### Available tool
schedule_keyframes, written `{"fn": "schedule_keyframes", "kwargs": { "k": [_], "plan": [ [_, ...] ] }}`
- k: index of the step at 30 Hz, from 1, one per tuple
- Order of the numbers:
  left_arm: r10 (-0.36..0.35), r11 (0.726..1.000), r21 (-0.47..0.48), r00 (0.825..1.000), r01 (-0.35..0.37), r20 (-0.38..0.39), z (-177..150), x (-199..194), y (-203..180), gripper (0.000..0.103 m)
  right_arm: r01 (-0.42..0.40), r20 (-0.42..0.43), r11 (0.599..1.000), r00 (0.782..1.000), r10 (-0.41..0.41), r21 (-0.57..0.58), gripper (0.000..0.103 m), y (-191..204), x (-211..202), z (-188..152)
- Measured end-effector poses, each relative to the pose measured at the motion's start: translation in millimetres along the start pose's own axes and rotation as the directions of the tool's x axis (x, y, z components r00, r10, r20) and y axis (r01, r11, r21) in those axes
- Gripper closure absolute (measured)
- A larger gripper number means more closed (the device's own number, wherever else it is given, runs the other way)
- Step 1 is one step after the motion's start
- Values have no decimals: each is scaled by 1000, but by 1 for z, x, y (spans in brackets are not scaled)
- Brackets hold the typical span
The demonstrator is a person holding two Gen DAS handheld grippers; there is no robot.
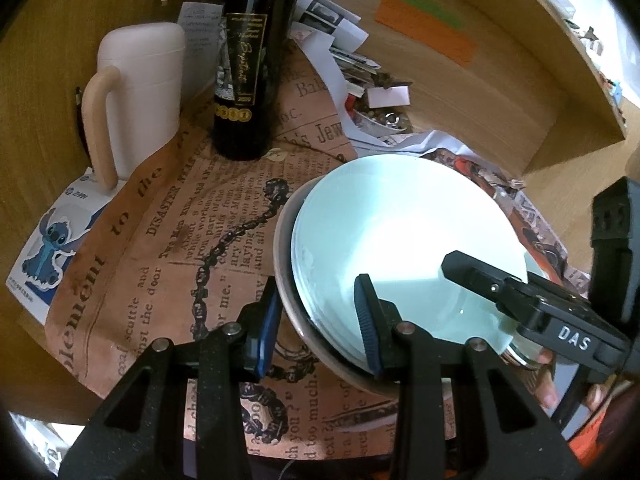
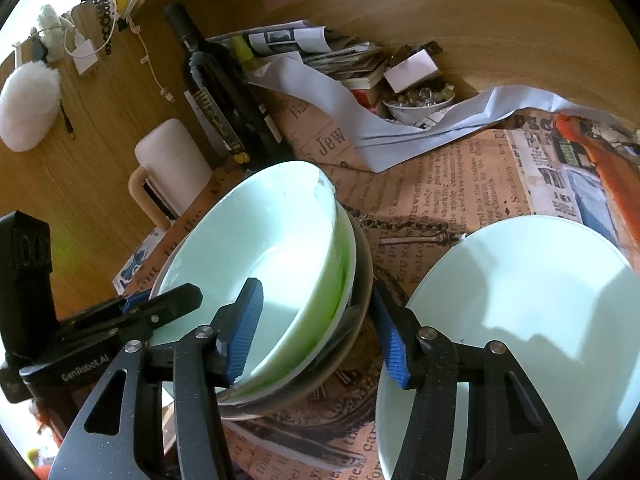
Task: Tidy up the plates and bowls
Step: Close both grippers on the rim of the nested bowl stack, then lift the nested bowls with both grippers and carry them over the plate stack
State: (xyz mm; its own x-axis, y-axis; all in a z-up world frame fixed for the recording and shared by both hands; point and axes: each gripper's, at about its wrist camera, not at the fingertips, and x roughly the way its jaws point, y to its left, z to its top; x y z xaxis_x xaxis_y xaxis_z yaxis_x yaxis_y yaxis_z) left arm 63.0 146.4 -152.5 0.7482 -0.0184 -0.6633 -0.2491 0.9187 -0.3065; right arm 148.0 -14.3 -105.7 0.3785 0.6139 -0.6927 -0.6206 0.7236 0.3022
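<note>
From the left wrist view, the left gripper [image 1: 318, 328] pointed steeply down at a stack of bowls [image 1: 400, 240] resting on the newspaper-print sheet [image 1: 168, 264]. Its blue pads [image 1: 366, 320] straddled the stack's near rim, one inside the pale green bowl, the other outside the grey outer bowl; whether they pressed on it could not be told. The right gripper [image 1: 476, 276] reached in from the right over the same rim, fingertips of a hand [image 1: 548, 392] showing beneath it.

From the right wrist view, the right gripper [image 2: 316, 332] angled down likewise, jaws apart, one pad [image 2: 244, 328] inside the stack of bowls [image 2: 280, 240], the other outside, clear of it. A pale plate [image 2: 540, 300] lay just beside the stack. A wine bottle [image 2: 224, 100] and a white mug [image 2: 172, 164] stood behind.
</note>
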Motion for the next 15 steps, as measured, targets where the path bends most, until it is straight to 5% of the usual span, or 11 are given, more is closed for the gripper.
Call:
{"fn": "schedule_keyframes", "kwargs": {
  "k": [15],
  "plan": [
    [9, 1000, -16, 997, -8, 73, 11, -20, -8, 67, -10, 48, 1000, 999, 10, 4, 55, 5, -13, 4]
  ]
}}
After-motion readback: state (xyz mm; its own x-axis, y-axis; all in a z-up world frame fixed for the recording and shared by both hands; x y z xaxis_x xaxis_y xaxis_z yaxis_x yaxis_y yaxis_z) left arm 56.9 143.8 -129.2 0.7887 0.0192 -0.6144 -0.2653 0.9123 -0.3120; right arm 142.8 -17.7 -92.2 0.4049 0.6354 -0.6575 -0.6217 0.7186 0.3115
